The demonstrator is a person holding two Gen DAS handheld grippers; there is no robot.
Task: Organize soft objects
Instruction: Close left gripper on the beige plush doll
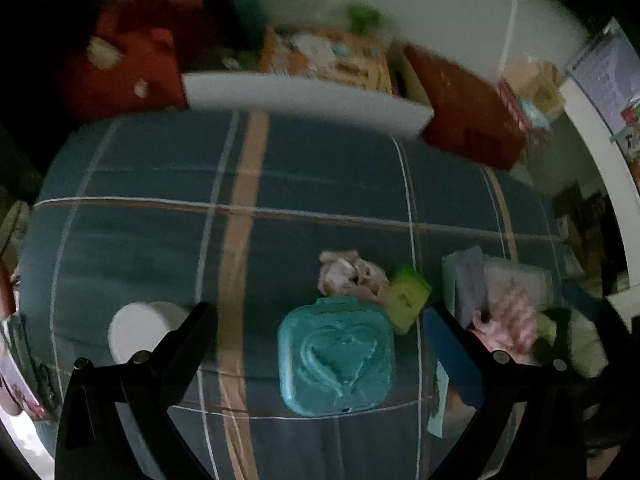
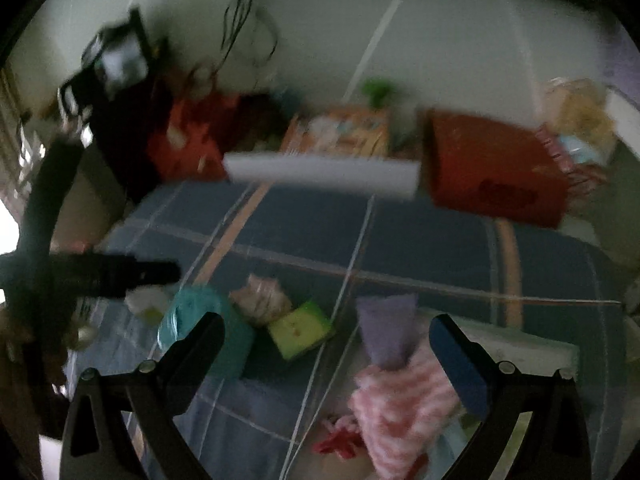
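Note:
Both views are blurred. On a blue plaid bed (image 1: 160, 220) lie a teal wet-wipes pack (image 1: 338, 354), a crumpled pinkish cloth (image 1: 352, 274), a yellow-green sponge (image 1: 408, 296) and a white roll (image 1: 136, 330). My left gripper (image 1: 316, 328) is open above the teal pack, empty. In the right wrist view the teal pack (image 2: 208, 328), the cloth (image 2: 262, 298) and the sponge (image 2: 300, 330) lie left of centre. A lilac cloth (image 2: 386, 328) and a pink striped cloth (image 2: 404, 404) lie in a pale tray (image 2: 532, 346). My right gripper (image 2: 326, 340) is open and empty above them.
A white board (image 1: 304, 100) and red bags (image 1: 472, 116) stand at the bed's far edge before a pale wall. The left gripper's black body (image 2: 100, 274) reaches in from the left of the right wrist view. The tray with cloths (image 1: 516, 276) sits at the right.

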